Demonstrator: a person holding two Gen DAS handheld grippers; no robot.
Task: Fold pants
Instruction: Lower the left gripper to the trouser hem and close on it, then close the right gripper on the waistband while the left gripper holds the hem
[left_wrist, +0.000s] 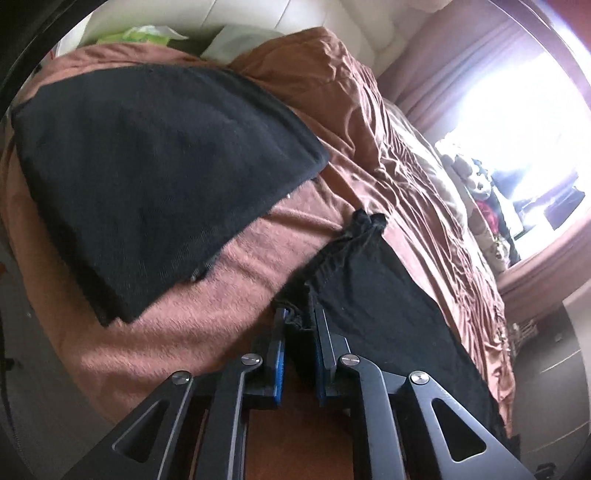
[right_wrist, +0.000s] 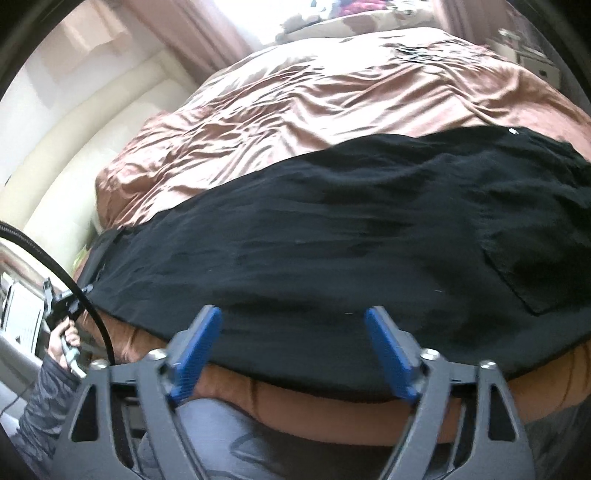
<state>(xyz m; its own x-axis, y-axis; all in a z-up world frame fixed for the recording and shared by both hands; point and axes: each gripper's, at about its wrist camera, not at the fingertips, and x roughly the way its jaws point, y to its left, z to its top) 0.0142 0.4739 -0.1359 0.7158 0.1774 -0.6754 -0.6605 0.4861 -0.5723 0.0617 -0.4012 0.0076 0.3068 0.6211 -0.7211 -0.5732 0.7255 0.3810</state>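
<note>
Black pants (right_wrist: 332, 229) lie spread across a bed with a brown cover (right_wrist: 295, 96). In the left wrist view my left gripper (left_wrist: 298, 321) is shut on the gathered edge of the pants (left_wrist: 369, 295), with black cloth pinched between its blue pads (left_wrist: 280, 354). In the right wrist view my right gripper (right_wrist: 293, 321) is open, its blue pads (right_wrist: 199, 343) wide apart just over the near edge of the pants, holding nothing. A back pocket (right_wrist: 532, 273) shows at the right.
A folded black garment (left_wrist: 147, 177) lies on the brown cover (left_wrist: 258, 251) to the left of my left gripper. A cream headboard (right_wrist: 74, 155) stands at the left. A bright window with pink curtains (left_wrist: 517, 110) is beyond the bed. Clutter (left_wrist: 480, 192) sits at the far side.
</note>
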